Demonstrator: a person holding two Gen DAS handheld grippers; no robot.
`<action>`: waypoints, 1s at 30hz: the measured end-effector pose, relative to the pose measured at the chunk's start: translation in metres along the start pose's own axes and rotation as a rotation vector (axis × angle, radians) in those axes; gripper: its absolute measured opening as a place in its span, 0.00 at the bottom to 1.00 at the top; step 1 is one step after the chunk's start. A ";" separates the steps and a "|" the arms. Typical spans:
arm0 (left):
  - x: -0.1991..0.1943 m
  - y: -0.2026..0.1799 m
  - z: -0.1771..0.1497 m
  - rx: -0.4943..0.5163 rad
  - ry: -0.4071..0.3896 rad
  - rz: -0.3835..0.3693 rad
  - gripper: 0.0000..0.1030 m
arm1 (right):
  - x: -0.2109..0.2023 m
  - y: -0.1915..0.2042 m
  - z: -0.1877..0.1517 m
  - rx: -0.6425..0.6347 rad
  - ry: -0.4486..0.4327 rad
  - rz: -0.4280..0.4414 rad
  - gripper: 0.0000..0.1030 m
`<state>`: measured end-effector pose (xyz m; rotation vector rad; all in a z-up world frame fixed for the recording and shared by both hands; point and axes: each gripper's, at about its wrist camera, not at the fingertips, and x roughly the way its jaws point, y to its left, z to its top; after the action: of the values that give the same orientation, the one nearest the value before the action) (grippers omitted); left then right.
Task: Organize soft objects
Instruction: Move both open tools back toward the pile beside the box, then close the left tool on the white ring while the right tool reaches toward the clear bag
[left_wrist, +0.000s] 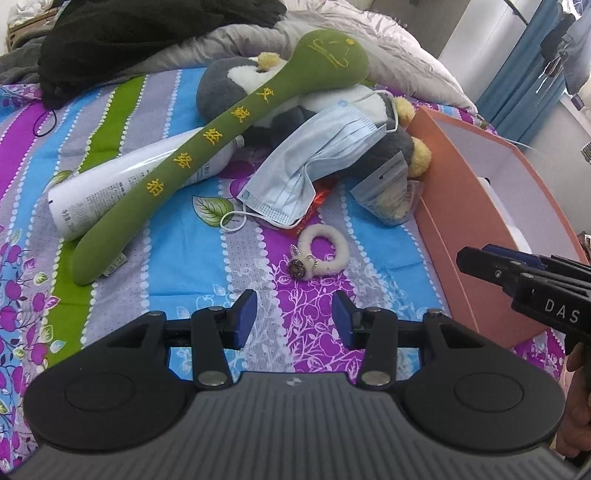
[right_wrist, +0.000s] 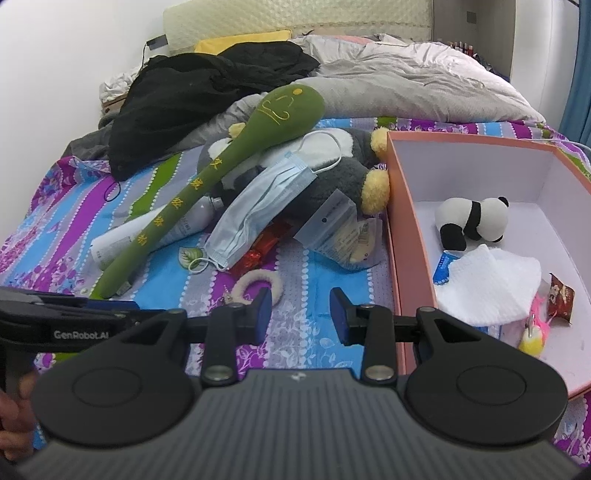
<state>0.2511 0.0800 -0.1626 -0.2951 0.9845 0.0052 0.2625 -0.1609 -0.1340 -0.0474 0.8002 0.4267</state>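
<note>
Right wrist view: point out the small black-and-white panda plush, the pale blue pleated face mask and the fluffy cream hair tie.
Small black-and-white panda plush (right_wrist: 474, 221), right wrist view, on its white back.
Pale blue pleated face mask (right_wrist: 258, 214), right wrist view, mid-pleats.
Fluffy cream hair tie (right_wrist: 245, 282), right wrist view, left arc of ring.

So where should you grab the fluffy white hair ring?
Probably pinch the plain fluffy arc of the hair ring, on the side away from its metal charms. It lies flat on the bedsheet, so come from above with the open left hand-held gripper, one finger inside the loop and one outside.
</note>
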 end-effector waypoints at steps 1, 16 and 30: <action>0.003 0.000 0.001 -0.001 0.004 0.001 0.49 | 0.003 -0.001 0.001 0.001 0.004 0.002 0.37; 0.054 0.007 0.017 -0.016 0.025 -0.001 0.65 | 0.045 -0.001 0.017 -0.031 0.027 0.032 0.52; 0.104 0.000 0.023 -0.003 0.051 -0.062 0.63 | 0.108 -0.008 0.044 -0.011 0.022 -0.055 0.52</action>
<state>0.3278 0.0718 -0.2365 -0.3297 1.0259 -0.0581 0.3628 -0.1214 -0.1803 -0.0843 0.8160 0.3797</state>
